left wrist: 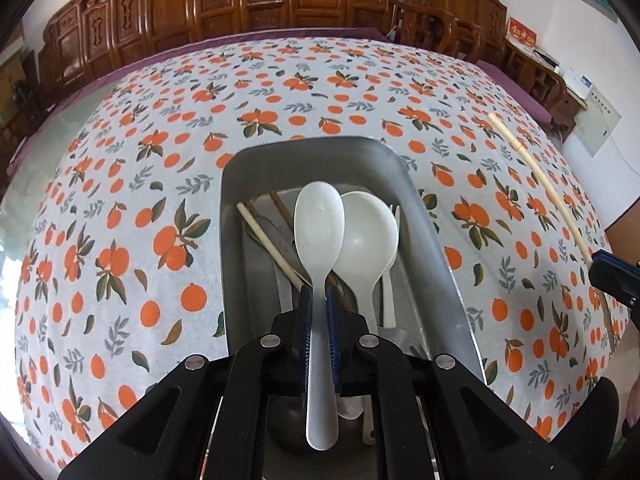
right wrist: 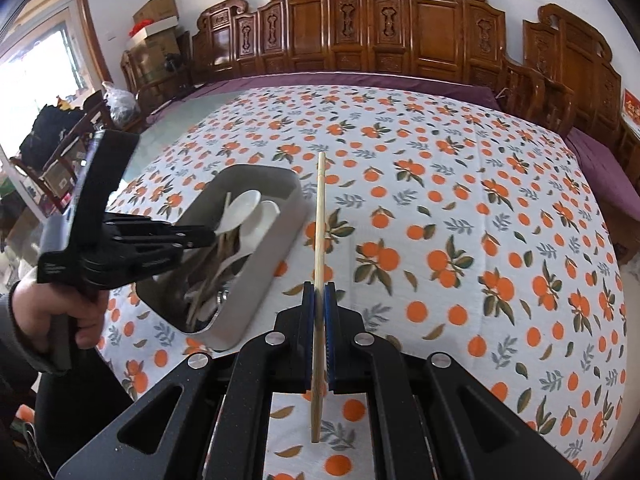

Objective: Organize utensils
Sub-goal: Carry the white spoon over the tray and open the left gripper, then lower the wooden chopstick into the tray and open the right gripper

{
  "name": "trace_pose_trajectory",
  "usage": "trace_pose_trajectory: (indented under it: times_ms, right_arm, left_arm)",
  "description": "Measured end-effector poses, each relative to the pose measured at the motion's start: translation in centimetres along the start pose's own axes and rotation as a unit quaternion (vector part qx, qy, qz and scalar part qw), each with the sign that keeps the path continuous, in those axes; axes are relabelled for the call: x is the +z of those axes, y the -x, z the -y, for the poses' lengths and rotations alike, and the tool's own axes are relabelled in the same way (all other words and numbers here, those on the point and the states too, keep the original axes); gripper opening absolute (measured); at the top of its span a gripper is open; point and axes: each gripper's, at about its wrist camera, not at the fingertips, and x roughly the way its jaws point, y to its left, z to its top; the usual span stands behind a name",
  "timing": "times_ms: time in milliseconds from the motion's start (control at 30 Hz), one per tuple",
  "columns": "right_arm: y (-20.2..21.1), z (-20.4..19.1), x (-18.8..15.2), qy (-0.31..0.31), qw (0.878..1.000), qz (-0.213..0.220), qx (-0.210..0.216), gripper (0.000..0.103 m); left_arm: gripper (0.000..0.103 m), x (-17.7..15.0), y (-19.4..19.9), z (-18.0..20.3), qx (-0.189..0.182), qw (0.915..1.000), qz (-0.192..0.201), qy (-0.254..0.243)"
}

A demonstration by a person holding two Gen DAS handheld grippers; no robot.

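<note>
My left gripper [left wrist: 319, 294] is shut on the handle of a white spoon [left wrist: 319, 224] and holds it over the grey metal tray [left wrist: 436, 256]. In the tray lie a second white spoon [left wrist: 368, 236], chopsticks [left wrist: 266, 240] and other utensils. My right gripper [right wrist: 319, 292] is shut on a pale wooden chopstick [right wrist: 320, 216], held above the tablecloth just right of the tray [right wrist: 260, 292]. The chopstick also shows at the right in the left wrist view [left wrist: 536, 176]. The left gripper [right wrist: 208, 236] shows over the tray in the right wrist view.
The table wears a white cloth with an orange fruit print [right wrist: 460, 240]. Carved wooden chairs [right wrist: 400, 28] line the far edge. Boxes and clutter [right wrist: 156, 24] stand at the far left.
</note>
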Motion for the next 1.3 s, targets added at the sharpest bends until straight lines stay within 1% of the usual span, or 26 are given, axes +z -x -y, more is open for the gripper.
trace_pose_trajectory:
  times_ms: [133,267,400,500,667,867,1133,1300]
  right_arm:
    - [-0.3,-1.2,0.4,0.002,1.000,0.002,0.013,0.006]
    - [-1.0,-2.8,0.9,0.012,1.000,-0.001,0.026,0.006]
    - [-2.2,-4.3,1.7,0.017,0.999,-0.004,0.042,0.006]
    - [-3.2,-5.3,2.2,0.016,0.998,-0.009,0.055,0.006]
    - [-5.2,-6.9,2.9,0.012,0.997,-0.021,0.071,0.006]
    - [-7.4,-7.9,3.2,0.002,0.997,-0.038,0.073,0.006]
    - [-10.3,-9.2,3.1,-0.001,0.996,-0.058,0.061,0.006]
    - [-11.3,-9.6,3.1,-0.007,0.996,-0.063,0.061,0.006]
  left_arm:
    - [0.007,-0.1,0.9,-0.2,-0.008,0.9999,0.013,0.002]
    - [0.008,-0.8,3.3,-0.8,-0.012,0.9993,0.037,0.000]
    - [0.008,-1.6,5.3,-2.0,-0.016,0.9986,0.050,0.008]
    - [0.008,-2.2,6.5,-2.8,-0.010,0.9982,0.059,0.010]
    - [0.008,-2.7,8.1,-4.2,-0.011,0.9971,0.072,0.020]
    - [0.008,-3.0,8.9,-5.2,-0.009,0.9966,0.078,0.026]
    - [0.008,-3.5,10.0,-6.2,-0.009,0.9957,0.086,0.034]
    - [0.008,-4.0,10.3,-6.4,-0.008,0.9955,0.087,0.037]
